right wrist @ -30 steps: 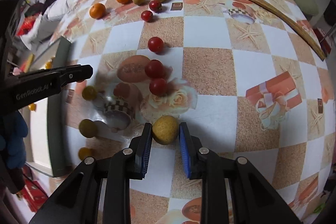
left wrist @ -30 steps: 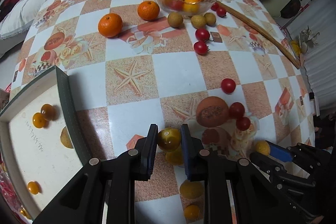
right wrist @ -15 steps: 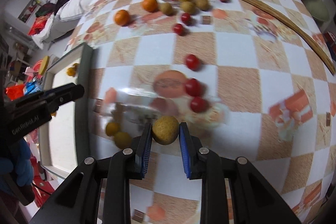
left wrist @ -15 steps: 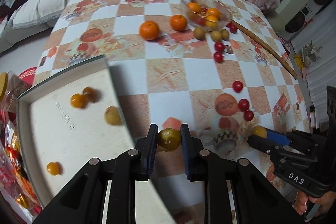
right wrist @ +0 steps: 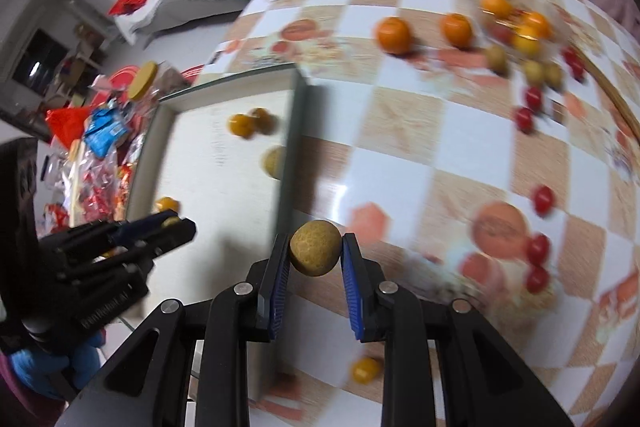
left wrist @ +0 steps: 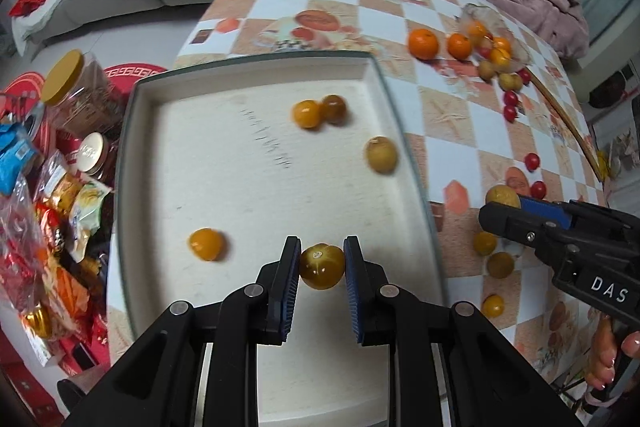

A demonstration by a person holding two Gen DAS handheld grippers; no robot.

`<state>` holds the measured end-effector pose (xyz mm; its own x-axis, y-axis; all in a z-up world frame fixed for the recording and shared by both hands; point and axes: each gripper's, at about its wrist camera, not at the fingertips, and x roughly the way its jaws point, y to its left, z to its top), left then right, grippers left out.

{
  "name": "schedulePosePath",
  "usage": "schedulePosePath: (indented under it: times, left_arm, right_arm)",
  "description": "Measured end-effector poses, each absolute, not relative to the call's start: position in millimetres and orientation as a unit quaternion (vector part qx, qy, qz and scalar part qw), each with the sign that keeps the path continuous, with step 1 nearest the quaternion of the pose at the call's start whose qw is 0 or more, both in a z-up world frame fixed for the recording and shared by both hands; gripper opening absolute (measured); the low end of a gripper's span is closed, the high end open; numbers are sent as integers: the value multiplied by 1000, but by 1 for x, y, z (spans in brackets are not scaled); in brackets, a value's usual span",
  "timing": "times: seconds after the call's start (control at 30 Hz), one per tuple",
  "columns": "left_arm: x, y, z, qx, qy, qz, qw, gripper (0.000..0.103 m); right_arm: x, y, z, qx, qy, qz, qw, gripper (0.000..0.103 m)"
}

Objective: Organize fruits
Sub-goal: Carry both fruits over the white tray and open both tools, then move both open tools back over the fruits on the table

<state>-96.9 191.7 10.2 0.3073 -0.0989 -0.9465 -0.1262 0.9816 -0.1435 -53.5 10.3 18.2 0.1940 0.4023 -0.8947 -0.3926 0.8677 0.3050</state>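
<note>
Left fingers (left wrist: 289, 279) pinch a yellow tomato (left wrist: 322, 266), held over the white tray (left wrist: 256, 171) | right gripper (right wrist: 315, 254) clamps a tan round fruit (right wrist: 315, 252) beside the tray's right rim, over the checkered table (right wrist: 420, 131) | four fruits lie in the tray ahead of the left fingers

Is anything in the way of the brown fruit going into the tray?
Only the tray wall: the right gripper holds the brown fruit just outside it, above the table. Beyond the wall, bare floor shows.

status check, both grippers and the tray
Left gripper shut on yellow tomato, over tray. Right gripper shut on tan fruit, beside tray rim. Nothing blocking.
</note>
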Motion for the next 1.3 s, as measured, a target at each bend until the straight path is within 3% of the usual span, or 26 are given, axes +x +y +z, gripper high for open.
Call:
schedulePosePath:
  times: [0.3, 0.6, 0.63, 0.67, 0.73, 0.9, 1.07, 1.3]
  left_arm:
    - [-71, 241, 3, -87, 568, 53, 816, 23]
    - [-54, 248, -29, -60, 600, 71, 795, 25]
    - [-54, 248, -29, -58, 597, 74, 797, 30]
    - [-55, 249, -29, -53, 595, 79, 798, 54]
    - [-56, 251, -28, -54, 590, 90, 801, 90]
    - [-55, 254, -28, -56, 587, 93, 802, 90]
    - [-53, 248, -33, -47, 600, 87, 794, 91]
    - [-52, 250, -39, -61, 609, 85, 786, 92]
  right_arm:
    - [-51, 70, 9, -25, 588, 294, 753, 28]
    - [-52, 89, -12, -58, 602, 287, 743, 29]
    - [-53, 90, -14, -64, 602, 287, 743, 29]
    - [-54, 92, -16, -71, 602, 287, 742, 29]
    - [-56, 95, -19, -81, 604, 289, 739, 29]
    - [-62, 101, -23, -102, 602, 294, 735, 37]
    - [-76, 116, -23, -148, 587, 318, 729, 68]
    - [-93, 116, -11, -169, 565, 330, 737, 80]
